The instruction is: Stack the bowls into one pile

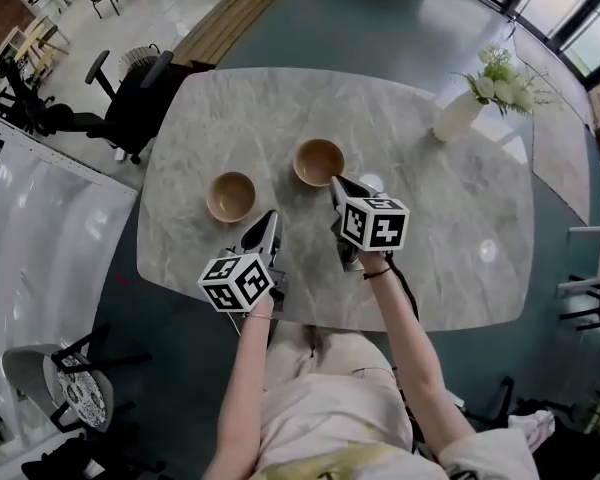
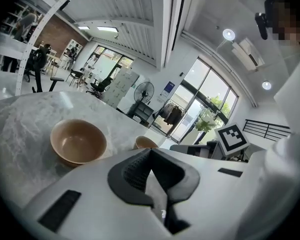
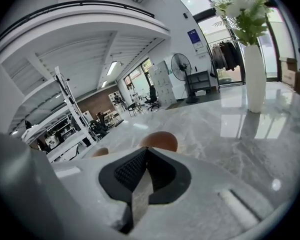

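2 empty tan bowls (image 1: pixel 231 196) (image 1: pixel 319 161), upright, sep.

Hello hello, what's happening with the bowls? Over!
Left gripper and right gripper shut, empty. Left bowl, right bowl apart, not stacked. Nothing between them; vase far off.

Grey marble table (image 1: pixel 280 108) carries left bowl (image 1: pixel 231 196), right bowl (image 1: pixel 319 161), white flower vase (image 1: pixel 458 116)

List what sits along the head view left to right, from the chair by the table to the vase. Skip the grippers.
black office chair → left bowl → right bowl → white vase with flowers
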Available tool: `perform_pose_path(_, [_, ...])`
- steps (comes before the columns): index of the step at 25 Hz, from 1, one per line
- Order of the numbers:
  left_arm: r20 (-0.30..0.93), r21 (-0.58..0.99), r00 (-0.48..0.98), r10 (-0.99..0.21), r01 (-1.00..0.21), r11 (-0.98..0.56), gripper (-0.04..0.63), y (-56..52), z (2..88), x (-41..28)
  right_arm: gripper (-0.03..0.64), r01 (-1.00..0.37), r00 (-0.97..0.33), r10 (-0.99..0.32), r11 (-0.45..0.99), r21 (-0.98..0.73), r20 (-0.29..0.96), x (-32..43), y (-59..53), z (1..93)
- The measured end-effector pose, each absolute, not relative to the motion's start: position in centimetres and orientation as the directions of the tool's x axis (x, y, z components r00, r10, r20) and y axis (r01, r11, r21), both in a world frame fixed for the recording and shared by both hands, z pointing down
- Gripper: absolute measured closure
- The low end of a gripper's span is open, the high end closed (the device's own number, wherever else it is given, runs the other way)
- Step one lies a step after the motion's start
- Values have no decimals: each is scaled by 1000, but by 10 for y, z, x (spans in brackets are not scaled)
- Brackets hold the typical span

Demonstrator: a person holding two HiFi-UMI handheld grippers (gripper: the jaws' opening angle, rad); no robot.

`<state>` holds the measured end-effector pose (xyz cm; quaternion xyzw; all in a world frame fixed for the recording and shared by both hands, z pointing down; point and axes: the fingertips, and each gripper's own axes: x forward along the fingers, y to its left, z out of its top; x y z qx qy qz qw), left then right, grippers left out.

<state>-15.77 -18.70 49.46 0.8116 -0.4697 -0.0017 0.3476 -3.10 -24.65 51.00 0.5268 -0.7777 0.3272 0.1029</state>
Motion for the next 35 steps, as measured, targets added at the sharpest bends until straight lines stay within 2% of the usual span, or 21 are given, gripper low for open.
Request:
perform_pose_path(9, [341,560,582,-738,-756,-338,595,-202,503,-130,609,-892,-374,-794,166,-420,480,0,-274,515])
perform_pose_path(14, [353,555,579,-735,-762,-333,595,-213,512,-118,581,-908,-354,-776,153,-390,522,10,-291,530])
perform_pose_path(22, [385,559,578,-719,-766,-317,595,-231,532,-111,469,-887,-412,-719,175,-427,560,-5,-316,554])
perform_pose_path(32, [417,560,562,-714,-778,-286,595,-240,547,-106,466,-887,-426,-614,138,-440,665,-7,-325,584])
perform_pose_path(35, [426,558,557,-713,-782,-277,595,-241,551,-105,486,-892,-418,-602,131,-432,681,-6,-327,587])
